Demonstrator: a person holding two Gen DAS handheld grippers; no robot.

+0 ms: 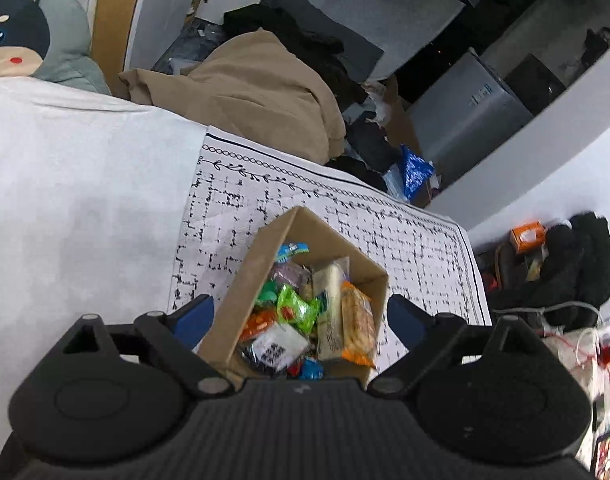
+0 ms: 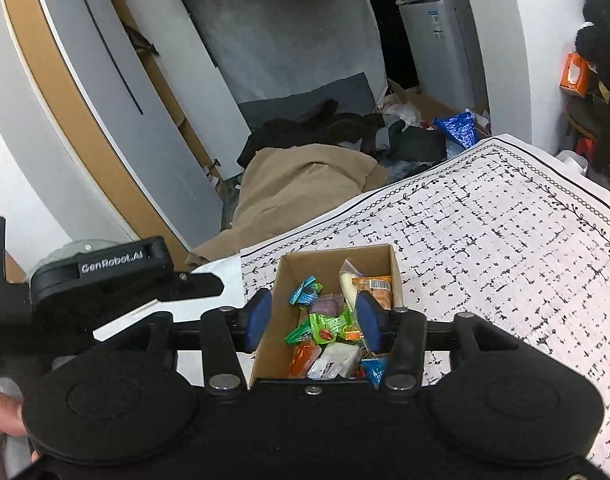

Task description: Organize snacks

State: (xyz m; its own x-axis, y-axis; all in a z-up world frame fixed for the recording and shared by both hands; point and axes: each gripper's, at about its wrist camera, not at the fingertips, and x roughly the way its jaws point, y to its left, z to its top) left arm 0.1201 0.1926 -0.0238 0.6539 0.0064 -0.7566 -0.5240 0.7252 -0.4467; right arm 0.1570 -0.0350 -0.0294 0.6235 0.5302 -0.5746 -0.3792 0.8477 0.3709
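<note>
A brown cardboard box [image 1: 261,264] stands on the patterned cloth and holds several wrapped snacks: a green packet [image 1: 295,306], an orange packet [image 1: 357,324], a white packet [image 1: 279,344]. My left gripper [image 1: 301,316] is open above the box, its blue pads outside both walls. In the right wrist view the same box [image 2: 295,266] shows with the green packet [image 2: 327,326] inside. My right gripper [image 2: 313,316] is open over the box, left pad outside the left wall, right pad inside by the right wall. It holds nothing.
A white black-patterned cloth [image 1: 405,240] covers the surface, beside a plain white sheet [image 1: 85,180]. A tan blanket [image 1: 257,88], dark clothes and a blue foil bag [image 1: 415,168] lie on the floor beyond. The left gripper's body [image 2: 105,276] is at the right view's left.
</note>
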